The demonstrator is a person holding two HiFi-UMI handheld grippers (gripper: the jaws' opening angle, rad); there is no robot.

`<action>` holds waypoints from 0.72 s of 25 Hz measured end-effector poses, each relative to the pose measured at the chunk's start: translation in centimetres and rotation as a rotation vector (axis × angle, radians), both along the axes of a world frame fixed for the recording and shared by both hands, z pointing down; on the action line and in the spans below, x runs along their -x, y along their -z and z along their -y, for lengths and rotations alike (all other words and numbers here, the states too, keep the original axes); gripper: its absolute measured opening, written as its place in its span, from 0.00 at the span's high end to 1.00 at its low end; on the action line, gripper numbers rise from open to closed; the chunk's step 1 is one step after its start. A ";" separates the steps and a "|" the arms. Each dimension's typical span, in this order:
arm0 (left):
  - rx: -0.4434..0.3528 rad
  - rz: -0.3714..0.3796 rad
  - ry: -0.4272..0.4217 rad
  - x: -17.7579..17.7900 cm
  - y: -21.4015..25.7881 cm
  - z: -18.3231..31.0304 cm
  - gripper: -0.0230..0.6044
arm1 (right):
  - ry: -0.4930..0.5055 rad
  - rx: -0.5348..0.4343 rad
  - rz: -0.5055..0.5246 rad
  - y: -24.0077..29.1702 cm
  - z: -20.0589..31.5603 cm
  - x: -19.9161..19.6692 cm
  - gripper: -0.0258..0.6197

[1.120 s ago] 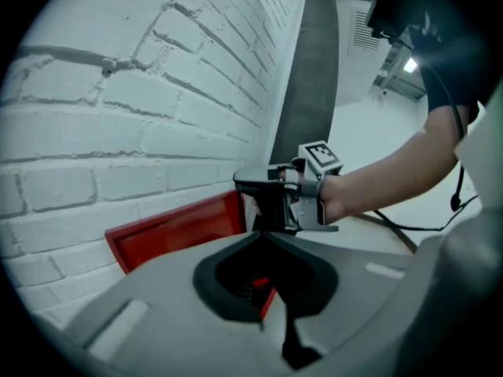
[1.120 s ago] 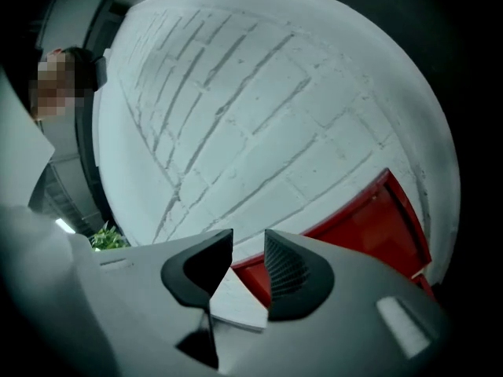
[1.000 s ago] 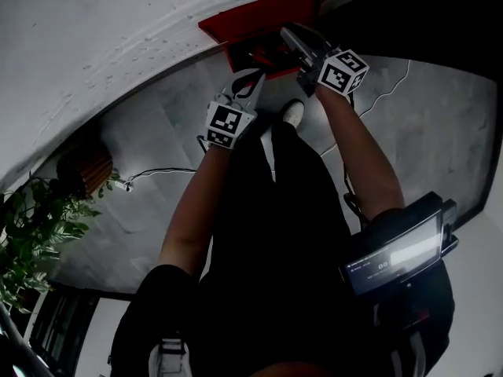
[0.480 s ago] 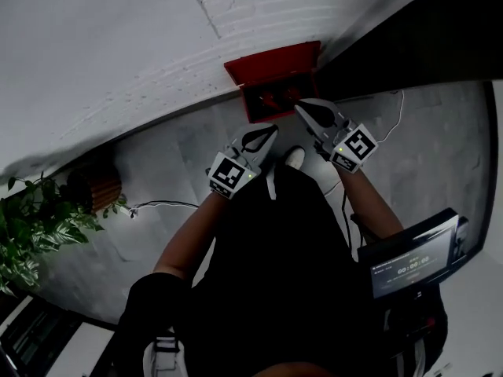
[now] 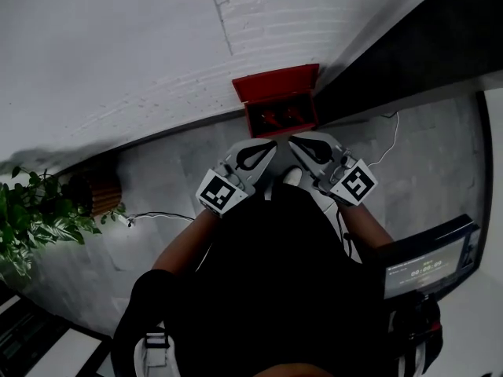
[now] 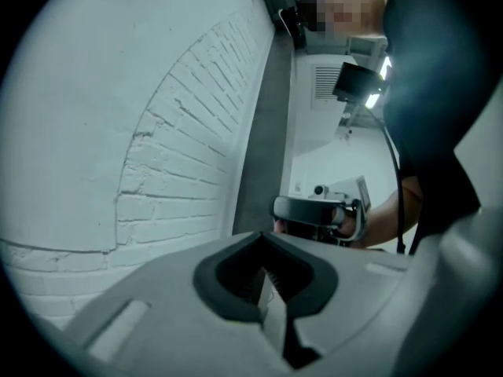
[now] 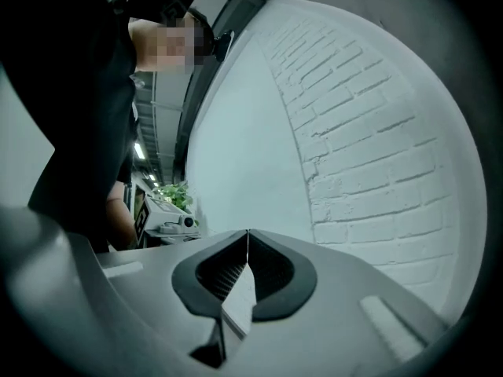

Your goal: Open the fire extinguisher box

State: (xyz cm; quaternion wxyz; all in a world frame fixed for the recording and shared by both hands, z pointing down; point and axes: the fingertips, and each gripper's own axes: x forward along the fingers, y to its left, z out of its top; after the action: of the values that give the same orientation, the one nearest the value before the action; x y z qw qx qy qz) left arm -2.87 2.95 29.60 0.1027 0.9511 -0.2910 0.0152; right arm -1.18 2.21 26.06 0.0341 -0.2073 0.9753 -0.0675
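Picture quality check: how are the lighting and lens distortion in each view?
Head view: dim, the torso nearly black, but the red box reads clearly; the wall edge bows. Left gripper view: black round vignette, bricks curved. Right gripper view: same vignette and curved bricks, evenly lit.

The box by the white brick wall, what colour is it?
The box is red; the head view shows it best.

This looks like a hallway in an office or lab building: a white-painted brick wall [image 5: 275,22] meets a smooth grey floor [image 5: 173,163], a red fire extinguisher box [image 5: 277,94] sits at the wall's foot, a potted plant [image 5: 35,226] grows nearby, and strip lights [image 7: 140,150] run overhead.
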 end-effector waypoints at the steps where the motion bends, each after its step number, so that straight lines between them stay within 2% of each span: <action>1: -0.005 -0.002 0.000 -0.1 1.0 -0.5 0.96 | 0.005 -0.003 0.004 0.9 -0.6 0.0 0.94; 7: -0.044 0.006 0.000 -0.5 2.9 -1.1 0.96 | 0.034 -0.056 -0.024 2.2 -2.4 0.7 0.94; 18: -0.049 0.003 0.014 -0.7 3.1 -0.6 0.96 | 0.037 -0.031 -0.047 1.2 -2.2 0.6 0.94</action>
State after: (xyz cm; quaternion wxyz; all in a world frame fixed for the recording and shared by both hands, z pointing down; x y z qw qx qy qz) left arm -2.16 3.53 26.53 0.0788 0.9512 -0.2982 0.0088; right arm -1.78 4.36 24.82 0.0132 -0.1904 0.9805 -0.0480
